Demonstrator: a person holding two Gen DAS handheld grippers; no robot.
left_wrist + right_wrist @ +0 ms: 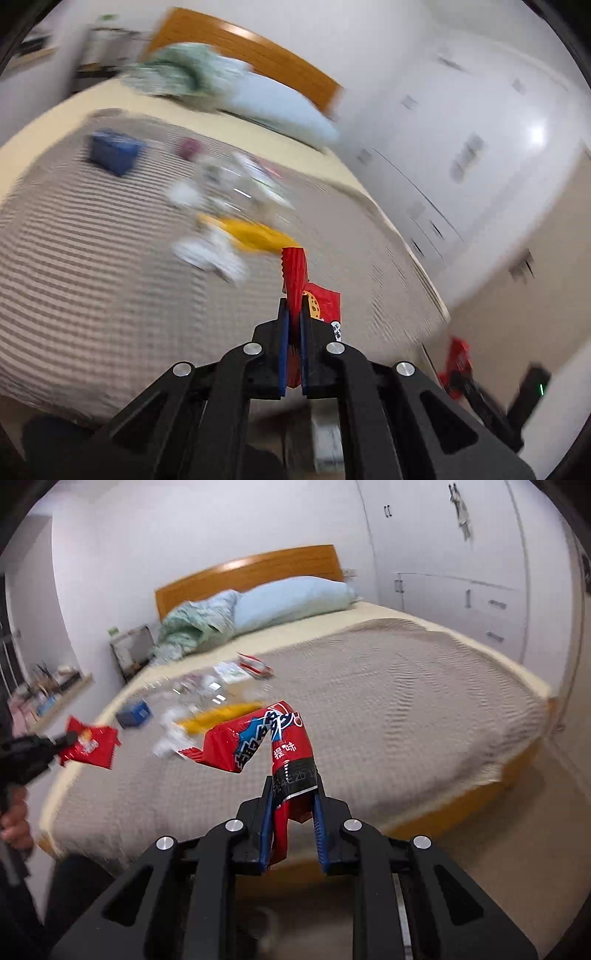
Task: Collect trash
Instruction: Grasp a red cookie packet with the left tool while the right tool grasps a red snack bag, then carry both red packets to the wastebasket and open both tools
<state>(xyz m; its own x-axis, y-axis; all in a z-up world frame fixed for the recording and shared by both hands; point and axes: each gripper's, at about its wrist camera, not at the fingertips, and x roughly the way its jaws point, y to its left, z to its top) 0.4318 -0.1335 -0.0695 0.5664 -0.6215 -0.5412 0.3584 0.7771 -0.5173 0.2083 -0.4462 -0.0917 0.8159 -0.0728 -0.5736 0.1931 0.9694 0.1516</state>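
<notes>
- My left gripper (pixel 294 314) is pinching a red wrapper (pixel 295 275), its 2 blue pads pressed flat on the crinkled edge, which sticks up past the tips.
- From the right wrist I see that same gripper (pixel 68 737) at the far left, holding the wrapper (pixel 88 746) in the air beside the bed's left edge.
- My right gripper (pixel 293 790) grips a red bag (pixel 258 738), larger, with white and blue lettering; the jaws are partly closed on its dark end and the rest folds over to the left, above the blanket.
- In the left view the right gripper (pixel 460 376) shows low on the right with the bag (pixel 457 360), blurred.
- The bed (pixel 524 755) has a wood frame and a tan waffle blanket (pixel 388 716) over it.
- More trash lies on the blanket, left of the middle: a yellow wrapper (pixel 221 716), a blue box (pixel 135 712), a red-and-white packet (pixel 255 664), and clear and white scraps (pixel 192 690) that I cannot make out through the blur.
- The left view shows the yellow wrapper (pixel 255 236) just beyond the gripper tips, and the blue box (pixel 114 151) far to the left.
- A blue pillow (pixel 291 602) and a crumpled green quilt (pixel 192 627) sit at the far end against the headboard (pixel 251 572).
- White wardrobes (pixel 461 572) fill the right wall.
</notes>
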